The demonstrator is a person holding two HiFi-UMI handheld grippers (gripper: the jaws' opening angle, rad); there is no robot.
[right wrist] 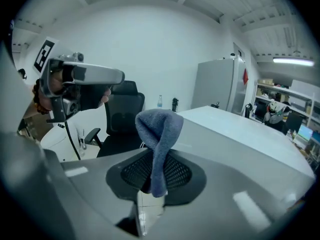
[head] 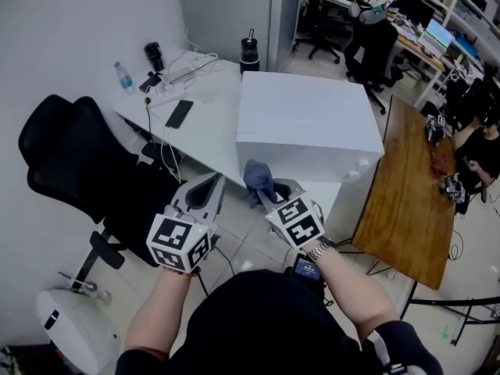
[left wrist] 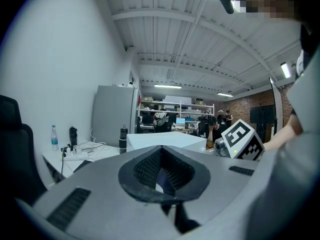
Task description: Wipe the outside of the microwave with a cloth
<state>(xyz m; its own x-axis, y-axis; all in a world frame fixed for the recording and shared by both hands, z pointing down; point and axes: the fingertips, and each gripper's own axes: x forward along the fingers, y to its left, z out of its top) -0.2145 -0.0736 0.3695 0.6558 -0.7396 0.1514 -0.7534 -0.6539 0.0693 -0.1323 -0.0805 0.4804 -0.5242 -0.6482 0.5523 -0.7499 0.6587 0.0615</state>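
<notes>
The microwave (head: pixel 308 123) looks like a plain white box on the white table (head: pixel 211 131); it also shows ahead in the left gripper view (left wrist: pixel 160 140) and the right gripper view (right wrist: pixel 235 129). My right gripper (head: pixel 269 192) is shut on a blue-grey cloth (head: pixel 258 180), just short of the microwave's near left corner. The cloth (right wrist: pixel 159 134) stands up in a fold from the closed jaws (right wrist: pixel 152 176). My left gripper (head: pixel 212 181) hangs beside it to the left, shut, with nothing between its jaws (left wrist: pixel 162 171).
A black office chair (head: pixel 70 155) stands left of the table. On the table lie a phone (head: pixel 179 113), cables, a water bottle (head: pixel 123 76) and a black flask (head: pixel 249 51). A wooden table (head: pixel 410 194) is to the right, with a seated person (head: pixel 480 147) beyond it.
</notes>
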